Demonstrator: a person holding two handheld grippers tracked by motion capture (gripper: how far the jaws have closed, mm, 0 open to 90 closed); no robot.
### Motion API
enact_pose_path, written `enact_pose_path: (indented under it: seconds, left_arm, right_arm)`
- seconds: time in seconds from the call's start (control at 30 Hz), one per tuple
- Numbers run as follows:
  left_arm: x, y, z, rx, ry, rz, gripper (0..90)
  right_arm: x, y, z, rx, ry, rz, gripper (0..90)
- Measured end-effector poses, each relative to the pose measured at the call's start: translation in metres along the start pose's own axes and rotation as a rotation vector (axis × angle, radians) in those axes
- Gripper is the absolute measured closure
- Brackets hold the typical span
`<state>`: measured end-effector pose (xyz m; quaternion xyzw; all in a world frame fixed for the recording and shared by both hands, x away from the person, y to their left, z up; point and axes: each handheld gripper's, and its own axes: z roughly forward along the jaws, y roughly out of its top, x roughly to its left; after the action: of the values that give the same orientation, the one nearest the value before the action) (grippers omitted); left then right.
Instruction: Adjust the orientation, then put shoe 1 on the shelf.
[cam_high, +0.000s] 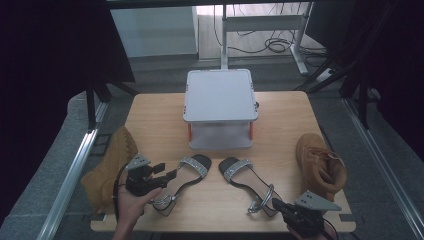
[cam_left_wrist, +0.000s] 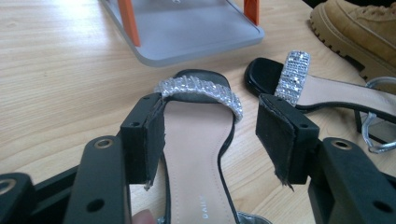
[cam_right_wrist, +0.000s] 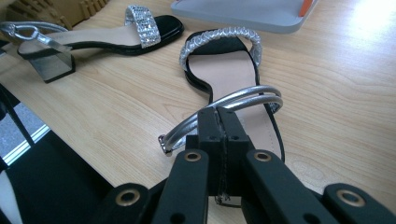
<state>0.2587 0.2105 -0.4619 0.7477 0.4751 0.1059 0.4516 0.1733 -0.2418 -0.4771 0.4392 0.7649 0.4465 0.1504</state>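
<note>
My left gripper sits at the lower left of the high view, jaws apart on either side of the left sandal, not pressing it. In the left gripper view the pale insole runs up between my black pads to a glittering rhinestone band over a black toe.

My right gripper, at the bottom right, has its jaws together on the silver ankle strap of the right sandal (a smooth metallic double loop, pinched right at its rear curve).

A grey two-tier stand with orange posts stands at the upper centre of the wooden table; its lower shelf looks bare. A tan suede boot with a lugged sole lies at the left edge, its mate at the right.
</note>
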Motion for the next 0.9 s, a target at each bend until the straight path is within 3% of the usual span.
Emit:
enact_pose_path:
  seconds: [0.17,0.5,0.9]
  left_arm:
    - [-0.004,0.000,0.004,0.017,-0.006,0.013,41.4]
    - [-0.006,0.007,0.006,0.028,-0.024,0.018,40.0]
    - [-0.003,0.006,0.007,0.107,-0.001,0.044,38.5]
  right_arm:
    - [-0.001,0.005,0.004,0.001,-0.002,-0.011,86.1]
    - [-0.007,0.032,0.021,0.003,0.039,-0.024,78.5]
    - [-0.011,0.046,0.039,0.034,0.048,-0.026,67.3]
